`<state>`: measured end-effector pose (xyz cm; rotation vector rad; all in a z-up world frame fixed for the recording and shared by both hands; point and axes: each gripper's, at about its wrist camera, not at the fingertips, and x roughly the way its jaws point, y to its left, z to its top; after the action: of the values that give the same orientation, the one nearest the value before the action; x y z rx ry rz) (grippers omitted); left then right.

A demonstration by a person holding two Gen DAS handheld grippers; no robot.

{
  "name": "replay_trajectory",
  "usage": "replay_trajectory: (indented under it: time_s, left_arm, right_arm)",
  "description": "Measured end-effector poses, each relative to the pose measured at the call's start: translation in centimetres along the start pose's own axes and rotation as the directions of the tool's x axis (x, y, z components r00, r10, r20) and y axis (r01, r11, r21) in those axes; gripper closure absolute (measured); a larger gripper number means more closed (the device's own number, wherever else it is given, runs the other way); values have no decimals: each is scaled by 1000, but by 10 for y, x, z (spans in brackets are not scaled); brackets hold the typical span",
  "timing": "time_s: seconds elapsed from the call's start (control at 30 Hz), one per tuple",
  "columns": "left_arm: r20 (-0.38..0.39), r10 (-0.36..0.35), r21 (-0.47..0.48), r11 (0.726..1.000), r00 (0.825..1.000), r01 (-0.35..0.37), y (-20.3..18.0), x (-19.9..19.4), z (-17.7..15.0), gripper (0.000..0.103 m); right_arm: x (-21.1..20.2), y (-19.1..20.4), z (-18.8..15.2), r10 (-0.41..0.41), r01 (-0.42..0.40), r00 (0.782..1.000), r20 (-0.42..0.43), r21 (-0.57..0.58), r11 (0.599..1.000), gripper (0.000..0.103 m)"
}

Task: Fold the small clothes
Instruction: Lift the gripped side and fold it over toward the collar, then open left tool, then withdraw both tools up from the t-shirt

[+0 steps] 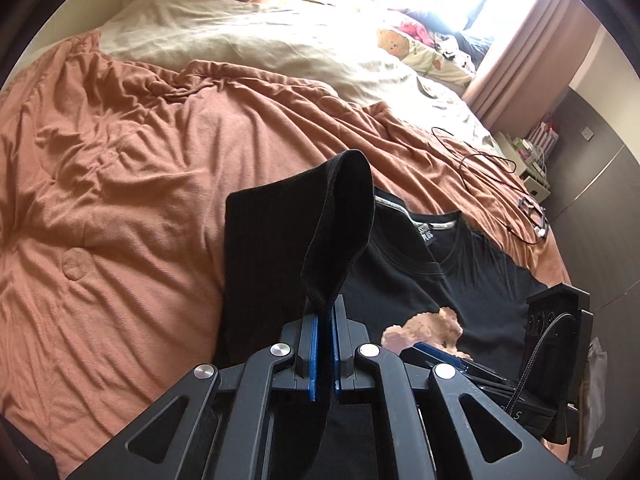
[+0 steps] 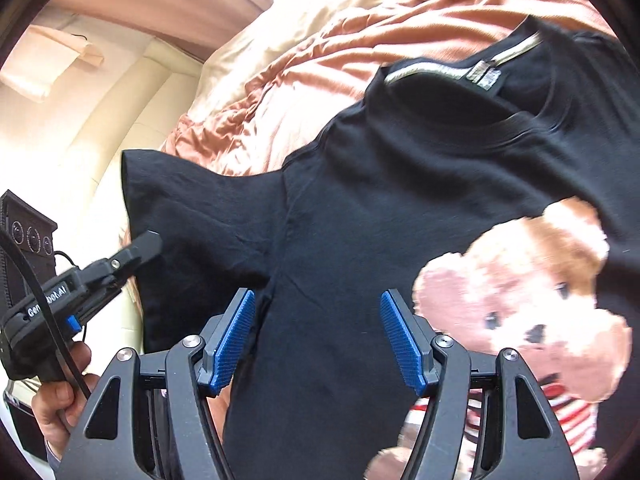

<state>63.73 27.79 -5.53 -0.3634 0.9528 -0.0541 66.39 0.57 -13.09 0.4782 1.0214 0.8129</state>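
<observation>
The left gripper (image 1: 324, 312) pinches the black T-shirt's (image 2: 360, 200) sleeve (image 1: 336, 220), lifted above the orange duvet (image 1: 120, 160). The right gripper (image 2: 318, 336) gapes wide, empty, over the shirt. The left gripper's side reads "Gen…bot.AI"; the neck label (image 2: 486, 74) is illegible.

A home bedroom: rumpled bed (image 1: 120, 168) (orange duvet), curtains (image 1: 516, 60), pillows (image 1: 424, 52).

Black gripper (image 2: 318, 336) frame, 2 ribbed blue pads, silver screws.
</observation>
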Motion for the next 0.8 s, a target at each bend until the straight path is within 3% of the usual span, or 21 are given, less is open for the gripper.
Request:
replay_trajectory:
  time_s: [0.07, 0.13, 0.2, 0.37, 0.47, 0.63, 0.8]
  left_arm:
    - [-35, -75, 24, 997, 997, 75, -13, 7, -3, 97]
    - [-48, -62, 60, 996, 997, 65, -23, 9, -5, 81]
    - [-24, -37, 74, 997, 999, 38, -24, 6, -6, 52]
    - [15, 45, 28, 999, 999, -46, -1, 4, -4, 51]
    - [-9, 139, 6, 990, 990, -139, 18, 13, -5, 51]
    - [-64, 222, 36, 975, 973, -220, 45, 35, -18, 51]
    - [-132, 267, 56, 963, 955, -262, 65, 60, -35, 51]
  right_arm:
    - [-10, -4, 1, 7, -7, 1000, 12, -3, 1000, 39]
    - [-16, -7, 2, 5, -5, 999, 33, -4, 1000, 29]
    - [-18, -13, 2, 4, -4, 999, 46, -3, 1000, 25]
    - [-11, -25, 9, 20, -20, 1000, 22, 32, 999, 25]
    - [-10, -30, 11, 5, -5, 1000, 18, 18, 1000, 25]
    - [14, -29, 17, -65, 65, 998, -25, -23, 998, 56]
    - [32, -24, 21, -155, 153, 988, -27, -71, 986, 63]
